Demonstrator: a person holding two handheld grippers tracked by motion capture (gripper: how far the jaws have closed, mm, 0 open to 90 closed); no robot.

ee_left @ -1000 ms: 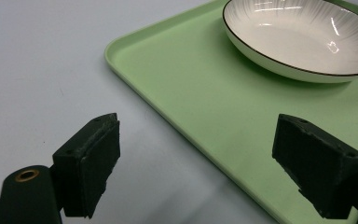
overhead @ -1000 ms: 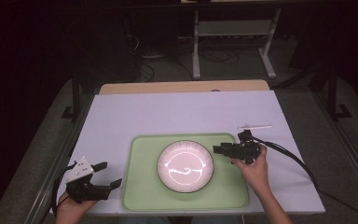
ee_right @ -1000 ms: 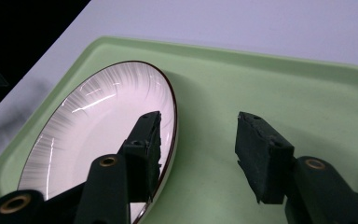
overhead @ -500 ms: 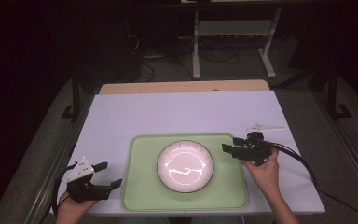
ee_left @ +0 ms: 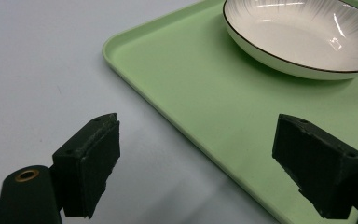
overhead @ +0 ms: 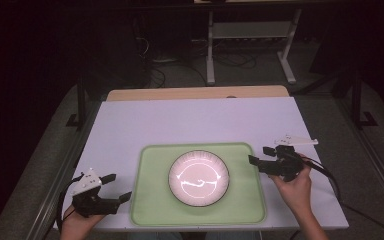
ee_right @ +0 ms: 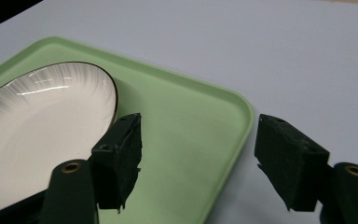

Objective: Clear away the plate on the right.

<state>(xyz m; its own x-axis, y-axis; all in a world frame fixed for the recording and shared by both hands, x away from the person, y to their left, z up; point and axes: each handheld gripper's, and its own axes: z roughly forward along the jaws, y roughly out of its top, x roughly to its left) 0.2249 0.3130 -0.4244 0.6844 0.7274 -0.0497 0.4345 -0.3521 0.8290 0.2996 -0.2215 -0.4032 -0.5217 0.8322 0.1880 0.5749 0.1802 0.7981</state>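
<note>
My right hand-held gripper, jaws spread and empty, sits at the right rim of the green tray, which lies near the tabletop's front edge. Its long axis runs left-right. My left hand-held gripper, also spread, waits off the tray's left rim.

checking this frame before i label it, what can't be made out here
- High view: glare whites out the middle of the bowl, so its inside cannot be read.
- Left gripper view: the bowl's far rim and the tray are cut off by the picture edges.
- Right gripper view: one pad of the right hand-held gripper hides part of the bowl's rim.
- High view: the room behind the table is too dark to read.
</note>
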